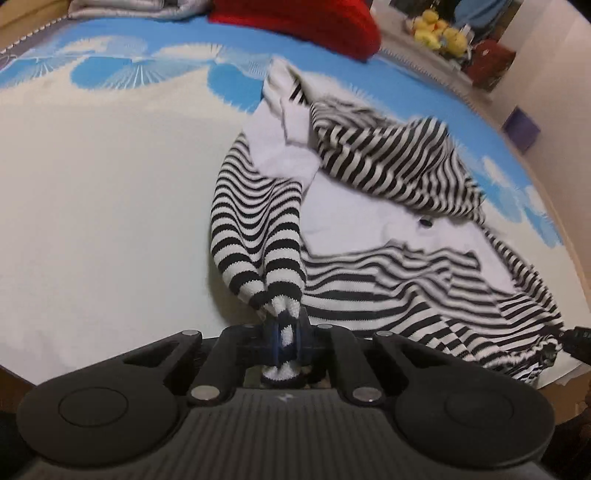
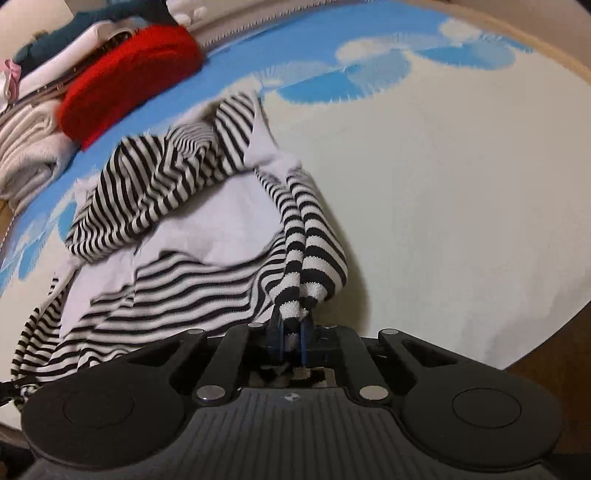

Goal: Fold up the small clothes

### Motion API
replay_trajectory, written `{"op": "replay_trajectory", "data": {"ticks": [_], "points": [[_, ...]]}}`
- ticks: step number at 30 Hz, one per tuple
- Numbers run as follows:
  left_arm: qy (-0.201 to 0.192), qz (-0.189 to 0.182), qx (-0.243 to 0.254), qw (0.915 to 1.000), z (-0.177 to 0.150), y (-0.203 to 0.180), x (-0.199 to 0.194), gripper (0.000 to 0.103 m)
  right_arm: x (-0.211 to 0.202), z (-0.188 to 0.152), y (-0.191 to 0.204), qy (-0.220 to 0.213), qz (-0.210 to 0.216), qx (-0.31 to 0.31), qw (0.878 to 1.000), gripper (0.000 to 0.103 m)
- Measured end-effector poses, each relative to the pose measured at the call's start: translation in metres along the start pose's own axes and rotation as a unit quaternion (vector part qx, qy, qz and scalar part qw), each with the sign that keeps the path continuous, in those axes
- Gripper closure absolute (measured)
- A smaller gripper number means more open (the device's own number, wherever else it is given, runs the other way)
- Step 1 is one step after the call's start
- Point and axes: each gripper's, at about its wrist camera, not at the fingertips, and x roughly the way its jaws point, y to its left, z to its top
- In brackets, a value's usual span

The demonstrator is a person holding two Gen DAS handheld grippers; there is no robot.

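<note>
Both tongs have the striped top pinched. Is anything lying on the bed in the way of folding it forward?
Nothing visible does. The left tongs and right tongs each grip the striped top, and the sheet around it lies bare. The red garment sits apart at the far edge.

Striped garment: the black-and-white striped knit garment (image 1: 369, 229) is motion-blurred at its far folds; its pinched cuff ends vanish between the closed jaws
Red item: the red fuzzy fabric mound (image 1: 303, 18) is cut by the top edge
Yellow objects: small yellow plush-like shapes (image 1: 439, 31), too blurred to identify
Clothes pile: stacked pale folded clothes (image 2: 26, 147), cropped at the left edge
</note>
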Motion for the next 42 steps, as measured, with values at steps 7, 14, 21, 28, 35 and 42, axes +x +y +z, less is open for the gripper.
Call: {"op": "replay_trajectory", "data": {"ticks": [7, 14, 21, 28, 35, 42], "points": [[0.074, 0.013, -0.043, 0.9962, -0.007, 0.016, 0.027, 0.075, 0.023, -0.009, -0.007, 0.067, -0.032, 0.006, 0.997, 0.086], [0.072, 0.017, -0.031, 0.9968, -0.007, 0.015, 0.027, 0.075, 0.024, -0.01, -0.005, 0.067, -0.035, -0.005, 0.997, 0.086], [0.07, 0.019, -0.037, 0.9967, -0.008, 0.013, 0.025, 0.075, 0.024, -0.013, -0.002, 0.07, -0.034, -0.01, 0.997, 0.083], [0.057, 0.011, -0.011, 0.9983, -0.007, 0.008, 0.022, 0.093, 0.02, -0.013, -0.001, 0.059, -0.026, -0.025, 0.998, 0.095], [0.018, 0.01, 0.026, 0.9995, -0.005, -0.004, 0.006, 0.095, 0.004, -0.008, 0.007, 0.014, -0.011, -0.041, 0.999, 0.096], [-0.022, -0.011, 0.034, 0.9991, 0.002, -0.006, -0.021, 0.095, -0.02, -0.001, 0.011, -0.031, 0.009, -0.048, 0.998, 0.096]]}}
